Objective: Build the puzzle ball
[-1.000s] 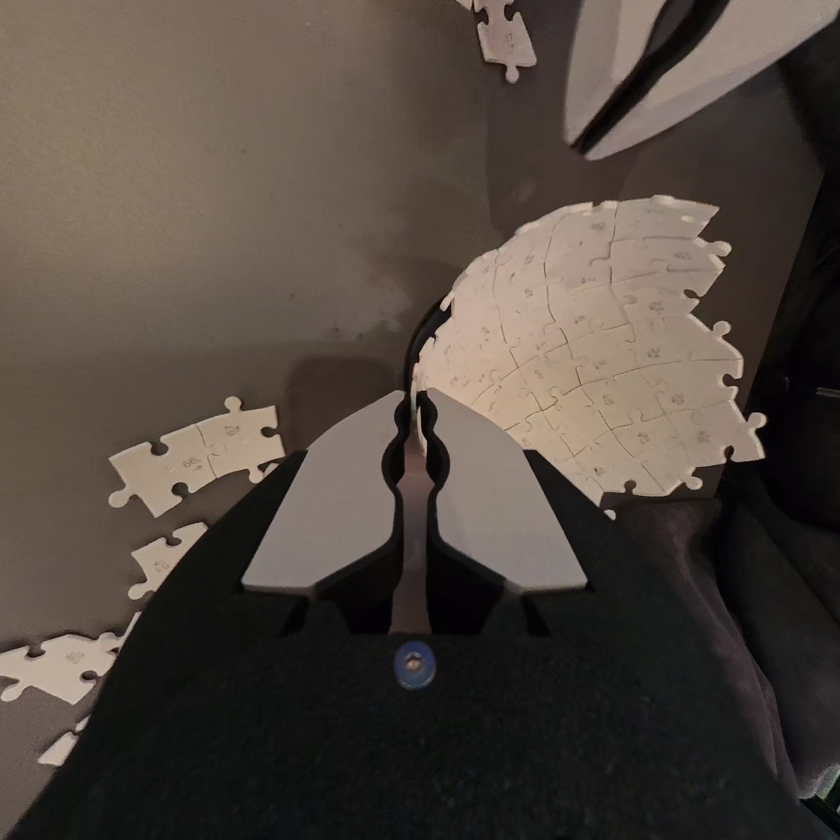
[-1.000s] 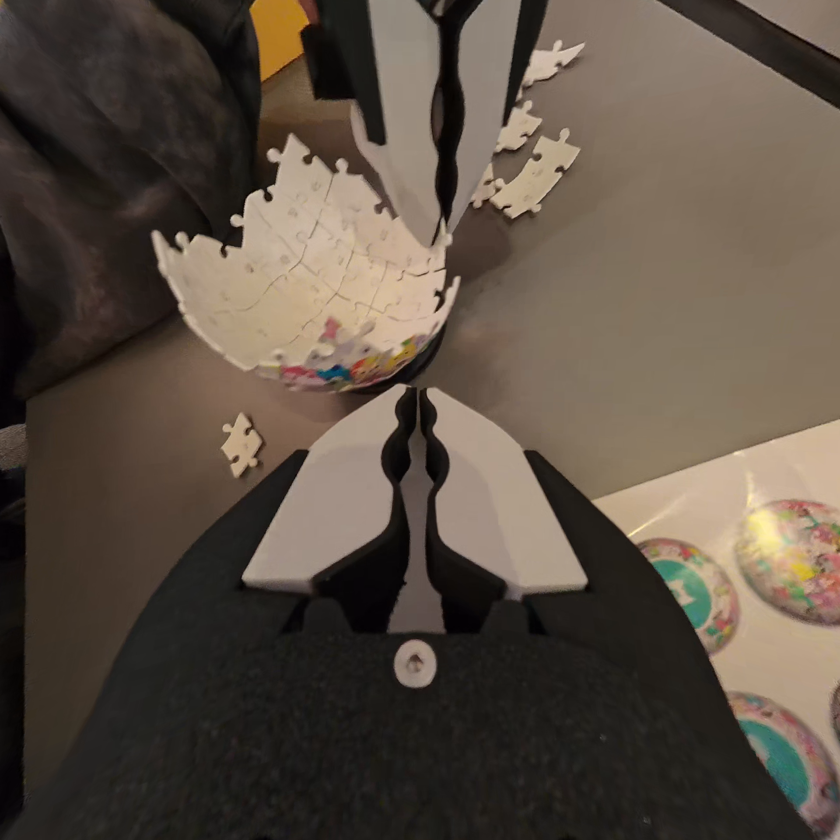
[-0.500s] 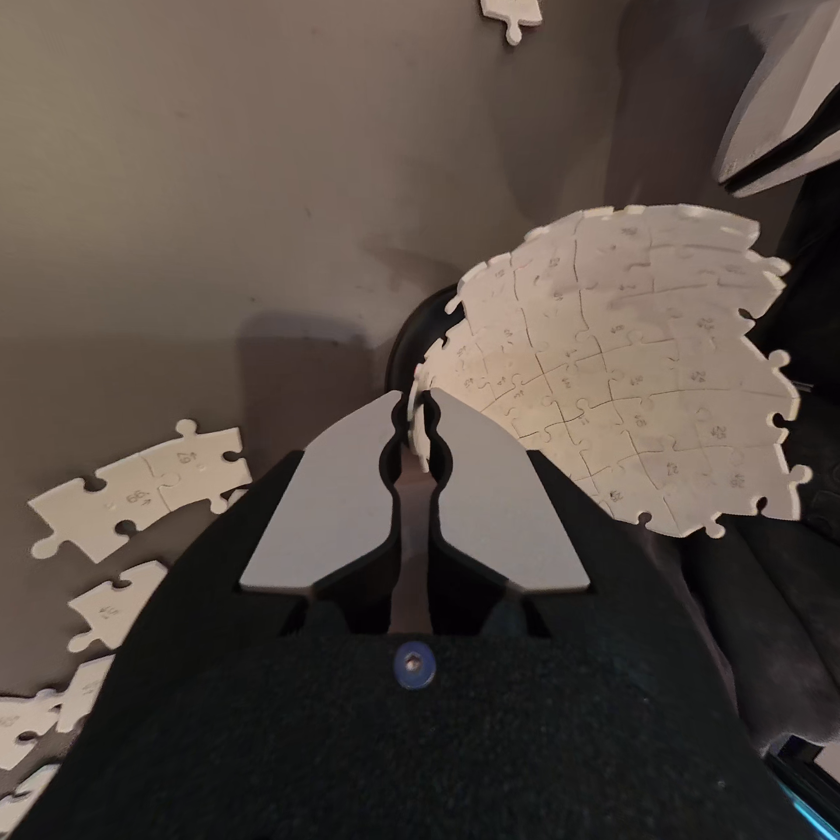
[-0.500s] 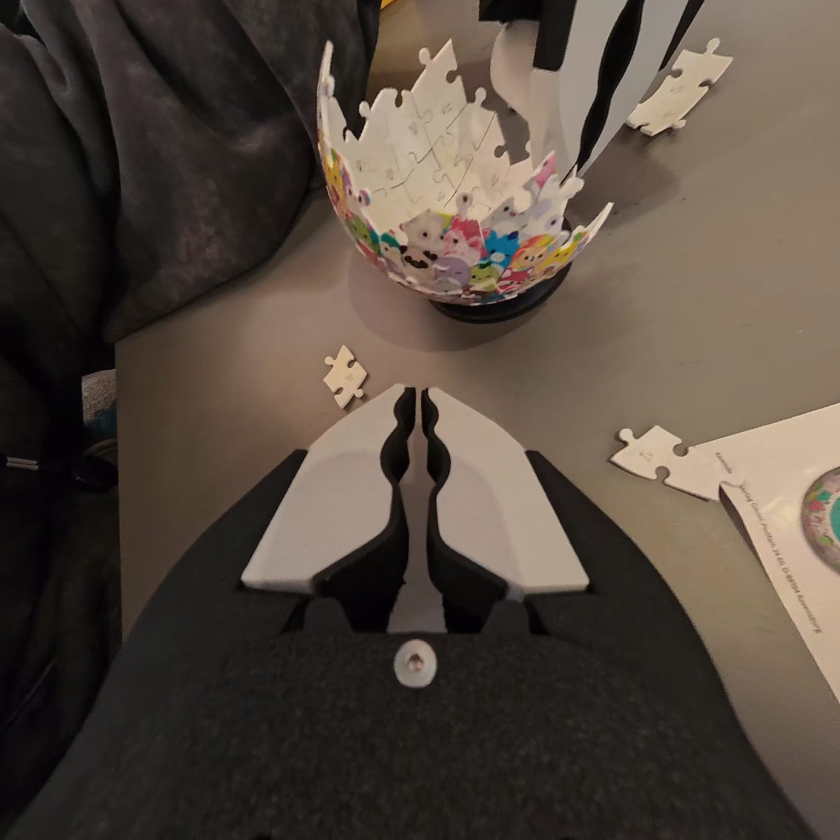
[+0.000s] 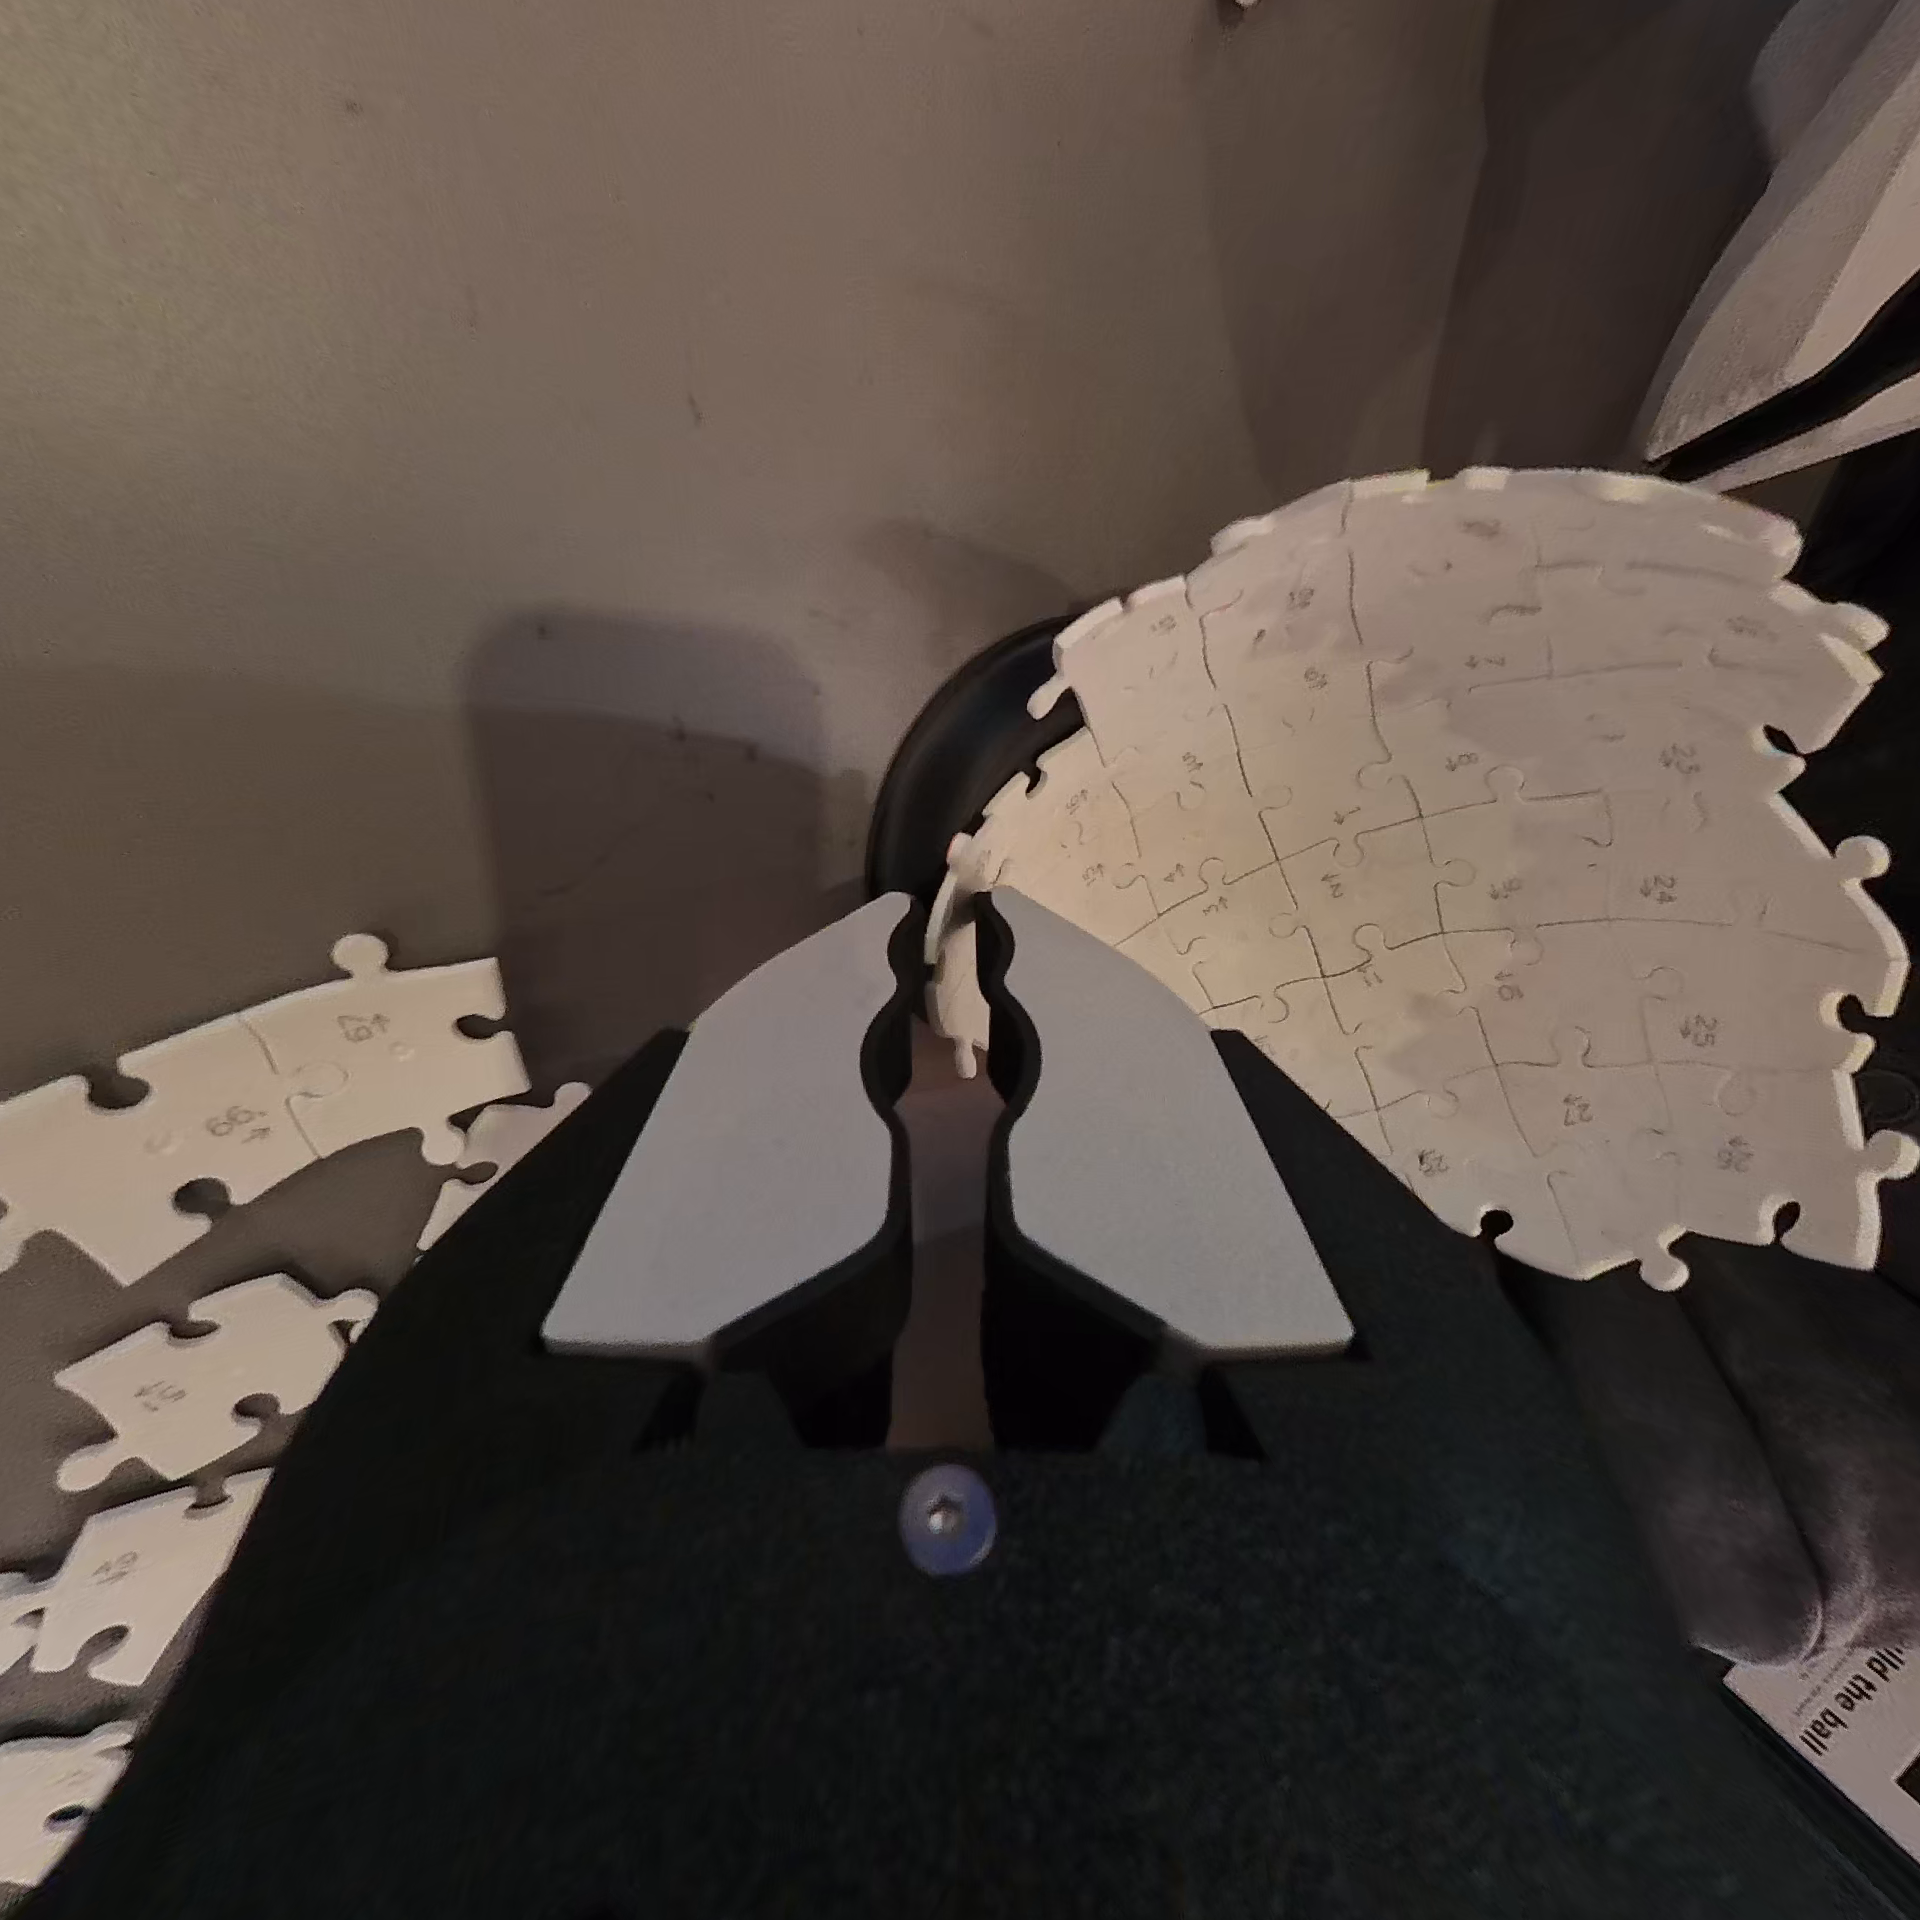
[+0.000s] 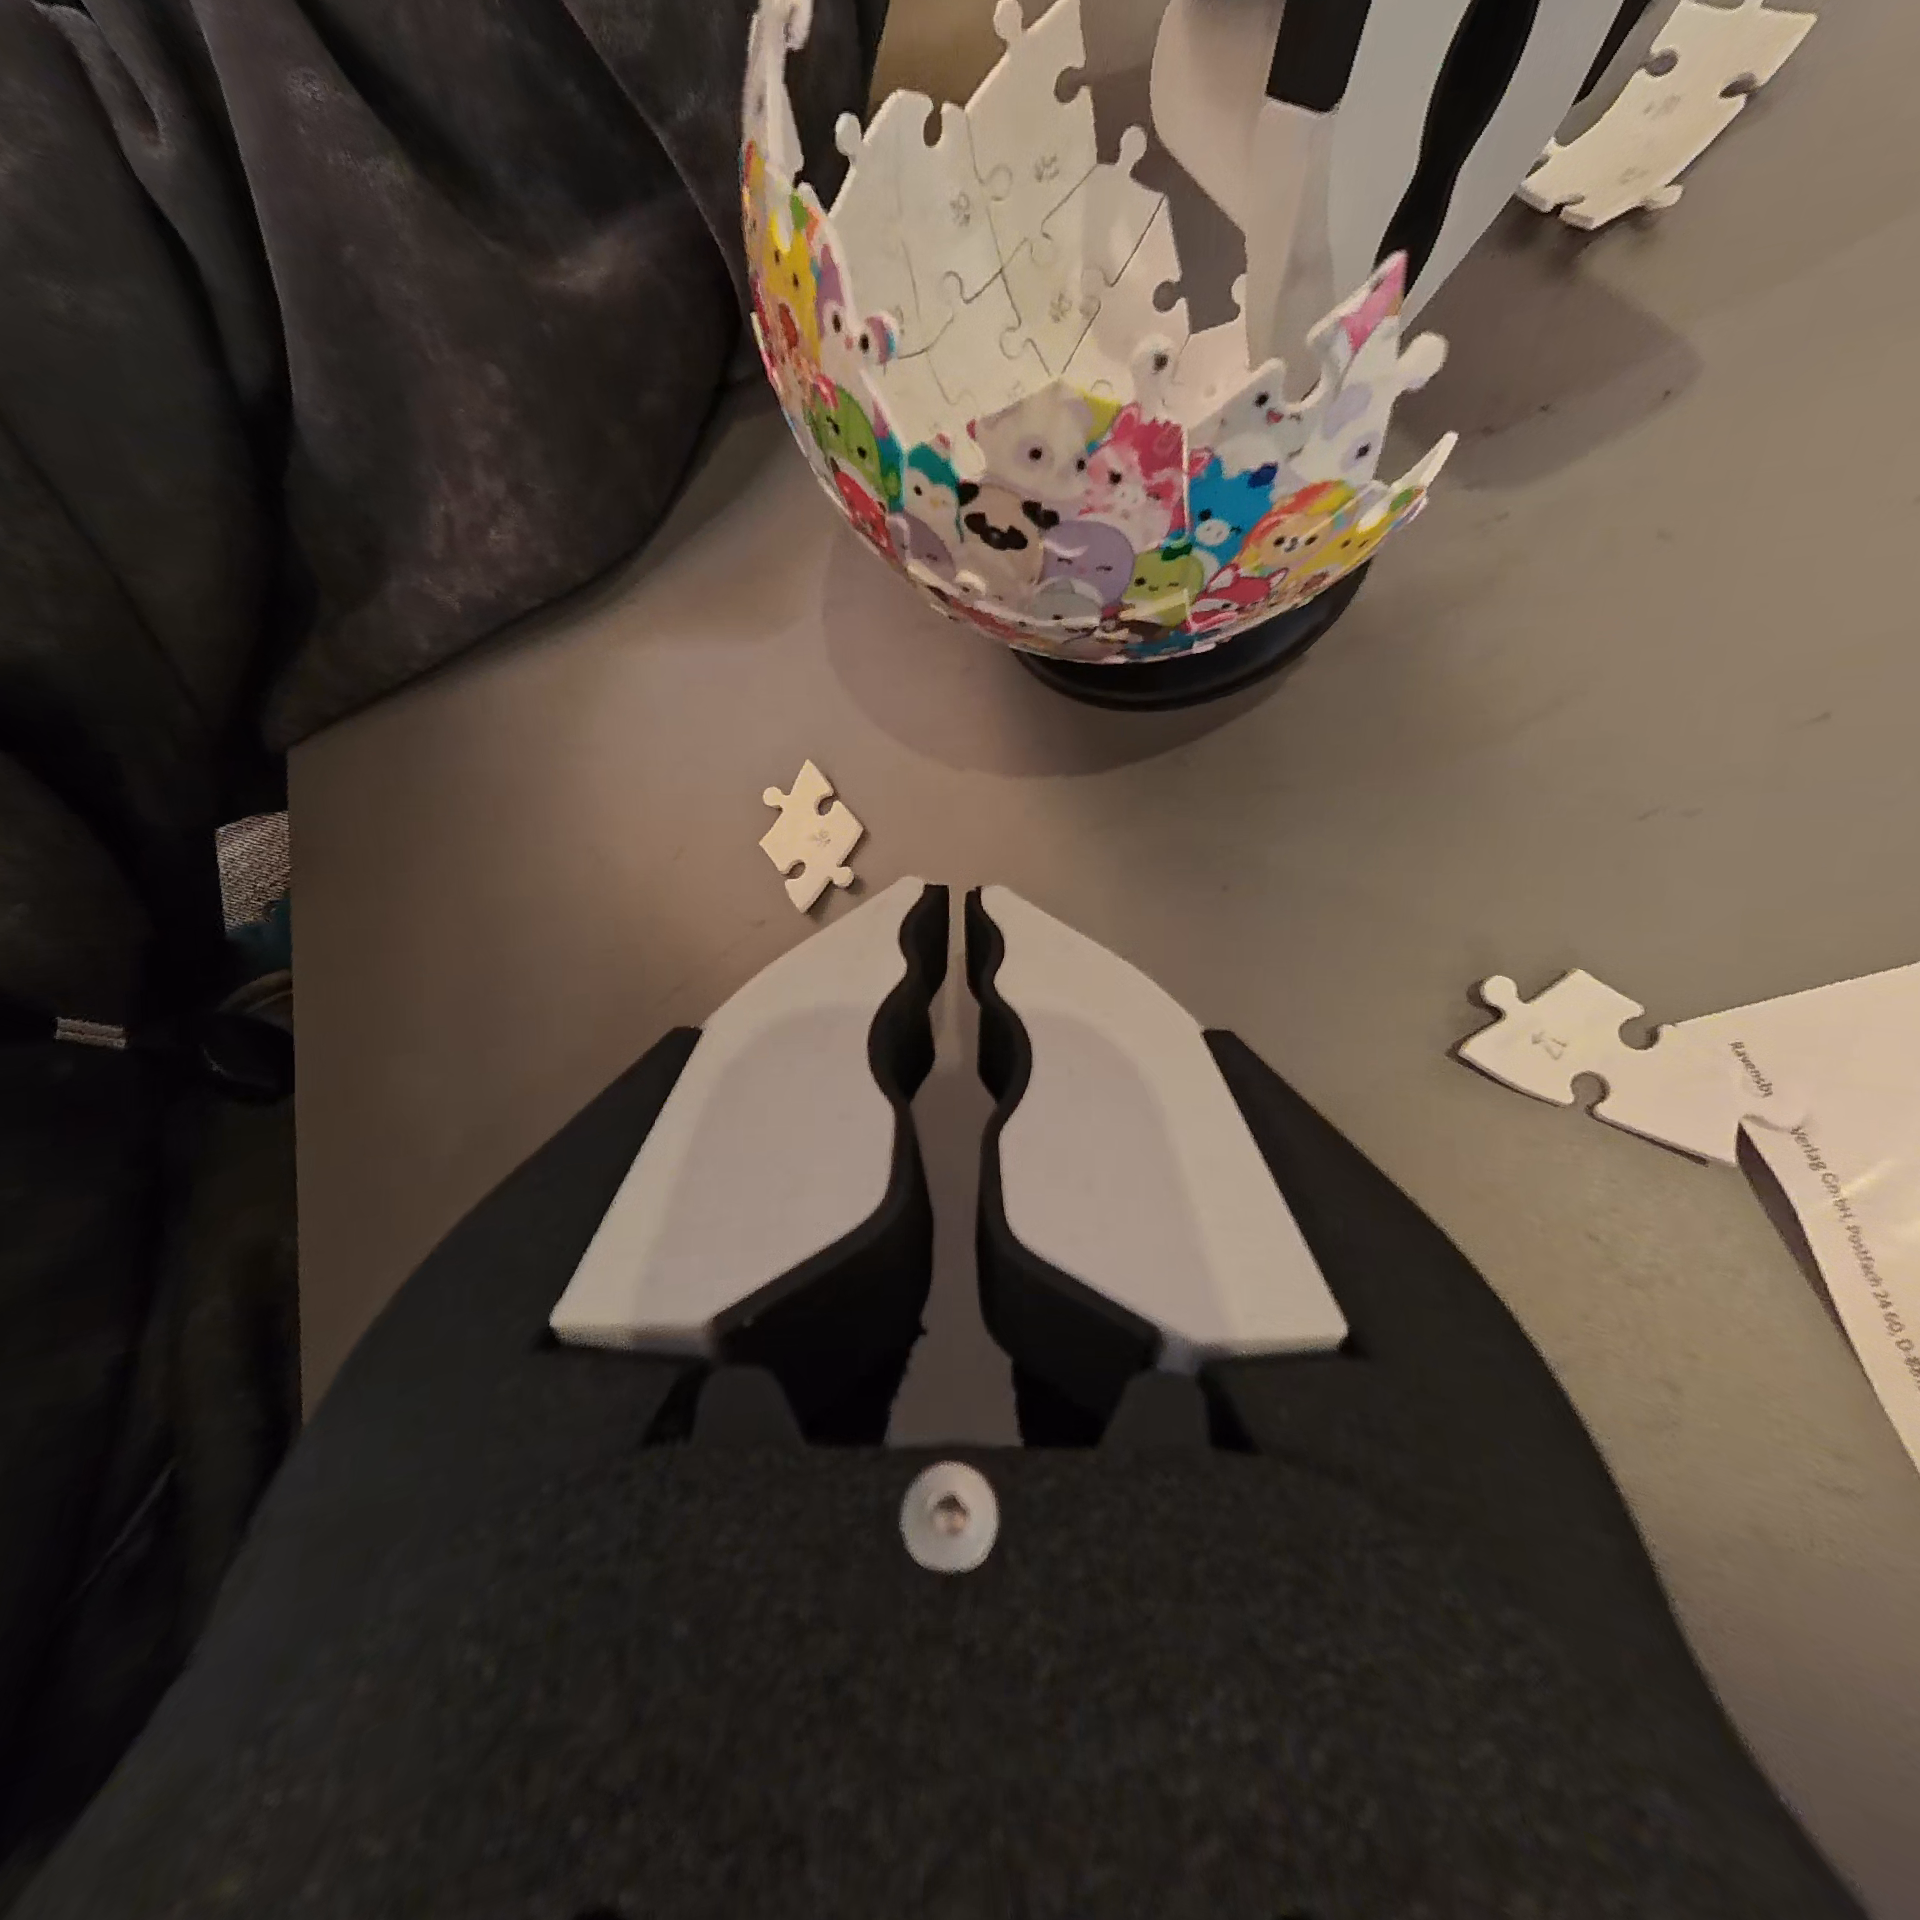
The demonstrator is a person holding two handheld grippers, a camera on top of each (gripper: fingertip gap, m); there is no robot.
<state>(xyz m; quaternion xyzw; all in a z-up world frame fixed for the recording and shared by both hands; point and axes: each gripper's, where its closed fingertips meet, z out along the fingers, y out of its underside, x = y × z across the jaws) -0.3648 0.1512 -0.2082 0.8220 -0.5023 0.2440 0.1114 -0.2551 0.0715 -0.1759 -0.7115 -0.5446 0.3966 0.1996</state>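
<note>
The half-built puzzle ball (image 6: pixel 1091 499) is an open shell, colourful outside and white inside, sitting on a black ring stand (image 6: pixel 1195 665). My left gripper (image 5: pixel 951 904) is shut on the shell's rim, and a white piece edge shows between its fingers. The shell's white numbered inside (image 5: pixel 1455 883) fills the right of the left wrist view. The left gripper also shows in the right wrist view (image 6: pixel 1382 208), reaching down at the far rim. My right gripper (image 6: pixel 948 894) is shut and empty, low over the table in front of the ball, next to a single loose piece (image 6: pixel 814 847).
Several loose and joined white pieces (image 5: pixel 312 1049) lie left of the left gripper. Another piece (image 6: pixel 1558 1039) and a printed leaflet (image 6: pixel 1849 1195) lie at the right. Joined pieces (image 6: pixel 1652 135) lie behind the ball. Dark grey fabric (image 6: pixel 312 312) covers the table's left edge. Some 15 cm of space lies between my two pairs of fingers.
My right gripper has drawn back from the ball, still shut and empty, so the loose piece and leaflet come into view. My left gripper keeps its hold on the rim.
</note>
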